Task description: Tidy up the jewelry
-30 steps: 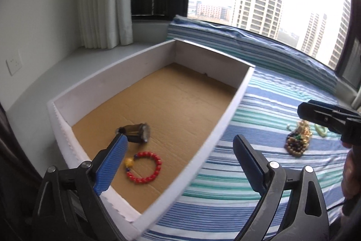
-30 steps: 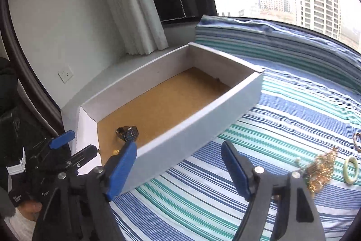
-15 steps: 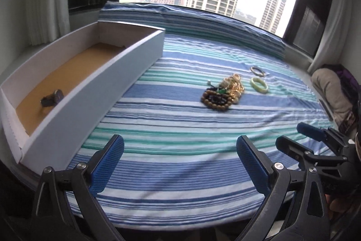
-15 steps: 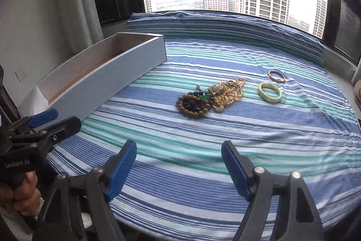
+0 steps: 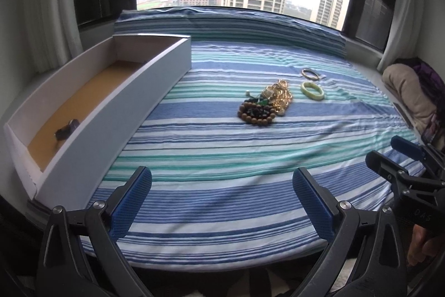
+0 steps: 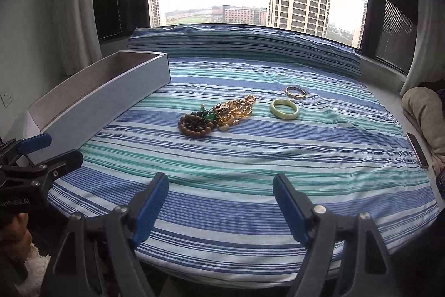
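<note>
A heap of jewelry lies mid-cloth: a brown wooden bead bracelet (image 5: 256, 114) (image 6: 196, 127) against tangled gold chains (image 5: 279, 96) (image 6: 236, 109). To their right are a pale green bangle (image 5: 312, 90) (image 6: 285, 109) and, behind it, a thin bronze bangle (image 5: 311, 73) (image 6: 295, 91). A long white box (image 5: 133, 91) (image 6: 105, 102) with a brown floor stands at the left, with a dark watch (image 5: 66, 130) inside. My left gripper (image 5: 221, 180) and right gripper (image 6: 221, 181) hover side by side over the cloth's near edge. Both are open and empty, well short of the heap.
The striped blue and green cloth (image 5: 222, 157) covers the whole surface up to a rolled edge under the window. A beige bundle (image 5: 403, 91) and a flat dark device (image 6: 417, 155) lie off the right edge. Curtains hang at both sides.
Both views swung right, from the box to the jewelry heap. The left gripper came away from the watch and red bracelet in the box; the red bracelet is now out of sight.
</note>
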The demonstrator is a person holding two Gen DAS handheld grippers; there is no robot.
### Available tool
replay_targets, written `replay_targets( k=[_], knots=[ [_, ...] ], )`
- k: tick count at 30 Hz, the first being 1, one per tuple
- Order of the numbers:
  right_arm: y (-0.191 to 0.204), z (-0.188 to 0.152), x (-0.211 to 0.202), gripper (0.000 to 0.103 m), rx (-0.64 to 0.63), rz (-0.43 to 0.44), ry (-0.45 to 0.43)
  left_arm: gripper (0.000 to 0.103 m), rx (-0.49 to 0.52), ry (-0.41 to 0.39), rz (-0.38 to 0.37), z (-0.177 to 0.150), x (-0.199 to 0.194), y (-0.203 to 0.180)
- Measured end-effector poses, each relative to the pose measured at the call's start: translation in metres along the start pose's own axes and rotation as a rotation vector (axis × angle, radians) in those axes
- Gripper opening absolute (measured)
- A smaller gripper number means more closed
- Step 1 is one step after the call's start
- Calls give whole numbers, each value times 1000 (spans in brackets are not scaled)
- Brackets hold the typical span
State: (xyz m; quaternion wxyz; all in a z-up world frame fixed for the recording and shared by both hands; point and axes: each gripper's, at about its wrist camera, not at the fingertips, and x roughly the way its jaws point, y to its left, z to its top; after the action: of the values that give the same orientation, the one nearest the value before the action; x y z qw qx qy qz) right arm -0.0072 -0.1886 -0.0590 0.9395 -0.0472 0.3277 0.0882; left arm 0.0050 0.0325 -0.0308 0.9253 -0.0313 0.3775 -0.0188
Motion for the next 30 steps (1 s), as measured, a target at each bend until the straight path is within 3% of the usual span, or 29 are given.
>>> replay_targets(
  k=[9,30],
  knots=[
    [11,-1,28,79,-26,-7,79,101,-68,52,-19,-2,31,13],
    [-5,-7,39,79,30,16,110,101,-21,107,-27,-9,45,-7]
  ],
)
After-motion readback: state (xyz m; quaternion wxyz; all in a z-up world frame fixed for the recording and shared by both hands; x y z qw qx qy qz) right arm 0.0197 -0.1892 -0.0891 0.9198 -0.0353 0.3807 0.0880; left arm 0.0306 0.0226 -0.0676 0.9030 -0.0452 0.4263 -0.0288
